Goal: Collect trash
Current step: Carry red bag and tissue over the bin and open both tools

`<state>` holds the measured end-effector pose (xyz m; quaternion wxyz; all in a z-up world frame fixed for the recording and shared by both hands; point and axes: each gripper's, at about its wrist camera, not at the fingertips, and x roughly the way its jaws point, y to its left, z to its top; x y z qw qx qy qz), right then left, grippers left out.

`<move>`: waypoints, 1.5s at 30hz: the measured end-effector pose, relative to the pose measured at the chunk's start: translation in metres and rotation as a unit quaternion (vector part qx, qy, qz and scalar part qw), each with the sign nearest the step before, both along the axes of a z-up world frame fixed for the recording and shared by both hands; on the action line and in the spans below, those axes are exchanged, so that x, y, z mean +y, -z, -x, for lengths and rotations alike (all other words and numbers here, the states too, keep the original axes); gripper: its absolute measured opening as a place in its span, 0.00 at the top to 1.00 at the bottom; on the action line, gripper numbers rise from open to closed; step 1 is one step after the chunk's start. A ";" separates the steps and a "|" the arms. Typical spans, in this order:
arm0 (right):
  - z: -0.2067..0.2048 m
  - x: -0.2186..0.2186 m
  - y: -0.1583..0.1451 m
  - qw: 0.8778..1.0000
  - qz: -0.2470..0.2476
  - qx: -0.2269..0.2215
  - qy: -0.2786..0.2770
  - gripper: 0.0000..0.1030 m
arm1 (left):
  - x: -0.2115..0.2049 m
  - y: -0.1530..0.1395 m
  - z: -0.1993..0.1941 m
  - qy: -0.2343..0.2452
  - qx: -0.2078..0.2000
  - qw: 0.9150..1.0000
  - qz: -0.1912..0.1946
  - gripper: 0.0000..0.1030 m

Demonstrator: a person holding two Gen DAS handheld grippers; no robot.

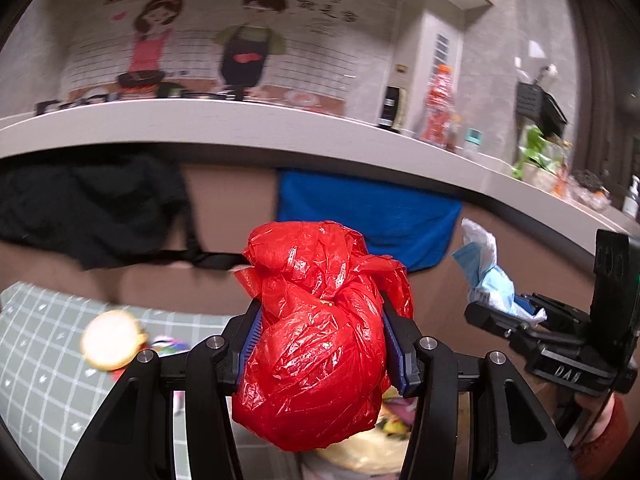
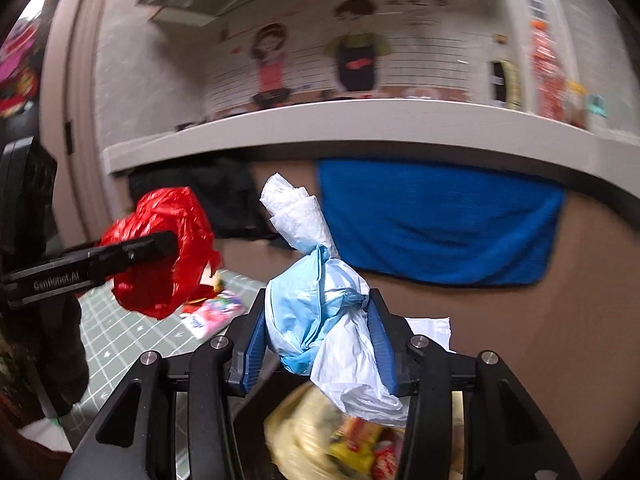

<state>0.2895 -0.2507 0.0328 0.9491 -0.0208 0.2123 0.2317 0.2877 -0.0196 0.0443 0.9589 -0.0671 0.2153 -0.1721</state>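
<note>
While both grippers hang in the air before a long white bench (image 1: 240, 128), each has its jaws clenched on one piece of trash; the left gripper (image 1: 322, 344) grips one crumpled red bag (image 1: 316, 340) between its two blue pads (image 1: 394, 360), the bag bulging above and below them; the right gripper (image 2: 320, 344) grips one bundle (image 2: 328, 312) of pale blue and white plastic with a twist of white tissue rising from its top. In the right wrist view the red bag (image 2: 160, 248) shows at the left, held just above a green gridded mat (image 2: 120, 332); in the left wrist view the bundle (image 1: 490, 276) shows at the right, in the right gripper (image 1: 516, 312), well apart from the red bag. Below the bench hang two cloths: one black cloth (image 1: 88, 208) at the left, one blue towel (image 1: 372, 216) at the right. On the mat (image 1: 40, 352) lie one round yellow thing (image 1: 110, 346), blurred, and one pink packet (image 2: 216, 314); one flat white sheet (image 2: 430, 330) lies beside the right gripper. Beneath both grippers sits a heap of yellowish plastic (image 2: 304, 440) with red and yellow wrappers (image 2: 368, 444), too blurred to count. On the wall behind the bench stand two cartoon figures: one woman (image 1: 154, 36) in pink, one man (image 1: 250, 40) in a dark apron. At the bench's right end are one red pack (image 1: 440, 108) and one green plant (image 1: 536, 152).
</note>
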 end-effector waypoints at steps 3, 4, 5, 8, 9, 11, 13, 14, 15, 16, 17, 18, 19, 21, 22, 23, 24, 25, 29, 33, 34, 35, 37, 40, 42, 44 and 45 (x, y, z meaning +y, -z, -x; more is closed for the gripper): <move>-0.004 -0.032 -0.004 0.999 -0.025 0.011 0.027 0.58 | -0.026 0.002 -0.008 0.017 0.000 1.000 -0.003 0.50; -0.004 -0.040 -0.004 0.999 -0.029 0.012 0.036 0.58 | -0.034 0.002 -0.010 0.022 0.000 1.000 -0.004 0.50; -0.004 -0.047 -0.004 0.998 -0.031 0.012 0.044 0.58 | -0.042 0.004 -0.011 0.026 -0.002 1.000 -0.008 0.50; -0.005 -0.061 -0.002 0.998 -0.031 0.011 0.061 0.58 | -0.056 0.007 -0.013 0.031 -0.006 0.999 -0.019 0.50; -0.005 -0.064 -0.001 0.997 -0.031 0.011 0.066 0.58 | -0.060 0.009 -0.012 0.033 -0.005 0.999 -0.021 0.50; -0.005 -0.068 0.003 0.997 -0.029 0.015 0.070 0.58 | -0.064 0.015 -0.013 0.035 -0.002 0.999 -0.026 0.50; -0.009 -0.072 0.008 0.997 -0.030 0.020 0.071 0.58 | -0.069 0.019 -0.014 0.035 0.002 0.999 -0.029 0.50; -0.011 -0.073 0.011 0.997 -0.031 0.023 0.072 0.58 | -0.070 0.022 -0.015 0.036 0.006 0.999 -0.031 0.50; -0.011 -0.076 0.014 0.997 -0.032 0.025 0.073 0.58 | -0.072 0.025 -0.016 0.037 0.010 0.999 -0.032 0.50; -0.013 -0.077 0.017 0.996 -0.033 0.029 0.074 0.58 | -0.073 0.027 -0.016 0.037 0.013 0.999 -0.034 0.50; -0.014 -0.078 0.021 0.996 -0.035 0.033 0.074 0.58 | -0.074 0.029 -0.017 0.037 0.016 0.999 -0.036 0.50; -0.016 -0.079 0.024 0.996 -0.038 0.038 0.074 0.58 | -0.074 0.030 -0.018 0.037 0.018 0.999 -0.036 0.50; -0.018 -0.079 0.027 0.996 -0.040 0.043 0.073 0.58 | -0.075 0.032 -0.018 0.037 0.020 0.998 -0.036 0.50; -0.019 -0.080 0.032 0.995 -0.042 0.048 0.075 0.58 | -0.076 0.036 -0.021 0.038 0.026 0.998 -0.036 0.50; -0.021 -0.080 0.034 0.995 -0.043 0.052 0.075 0.58 | -0.076 0.038 -0.022 0.038 0.028 0.998 -0.037 0.50; -0.023 -0.081 0.036 0.995 -0.046 0.055 0.076 0.58 | -0.076 0.040 -0.024 0.039 0.032 0.998 -0.037 0.50; -0.024 -0.082 0.037 0.994 -0.048 0.058 0.077 0.58 | -0.076 0.043 -0.025 0.040 0.035 0.998 -0.037 0.50; -0.025 -0.083 0.039 0.994 -0.051 0.060 0.078 0.58 | -0.077 0.045 -0.026 0.041 0.038 0.998 -0.036 0.50; -0.030 -0.084 0.049 0.993 -0.054 0.072 0.082 0.58 | -0.078 0.059 -0.031 0.048 0.048 0.997 -0.032 0.50; -0.034 -0.082 0.063 0.991 -0.055 0.090 0.081 0.58 | -0.078 0.080 -0.039 0.054 0.070 0.996 -0.028 0.50; -0.036 -0.081 0.066 0.991 -0.056 0.094 0.080 0.58 | -0.079 0.086 -0.041 0.055 0.077 0.995 -0.027 0.50; -0.036 -0.081 0.070 0.990 -0.056 0.097 0.081 0.58 | -0.080 0.093 -0.043 0.056 0.085 0.994 -0.028 0.50; -0.040 -0.081 0.077 0.989 -0.054 0.104 0.085 0.58 | -0.083 0.106 -0.046 0.059 0.097 0.993 -0.032 0.50; -0.047 -0.081 0.093 0.987 -0.059 0.124 0.085 0.58 | -0.088 0.126 -0.051 0.066 0.119 0.990 -0.038 0.50; -0.052 -0.081 0.104 0.985 -0.059 0.138 0.087 0.58 | -0.091 0.139 -0.056 0.071 0.136 0.987 -0.042 0.50; -0.058 -0.082 0.116 0.982 -0.060 0.154 0.089 0.58 | -0.093 0.149 -0.062 0.075 0.152 0.985 -0.041 0.50; -0.061 -0.082 0.122 0.981 -0.063 0.163 0.089 0.58 | -0.094 0.154 -0.064 0.076 0.160 0.983 -0.041 0.50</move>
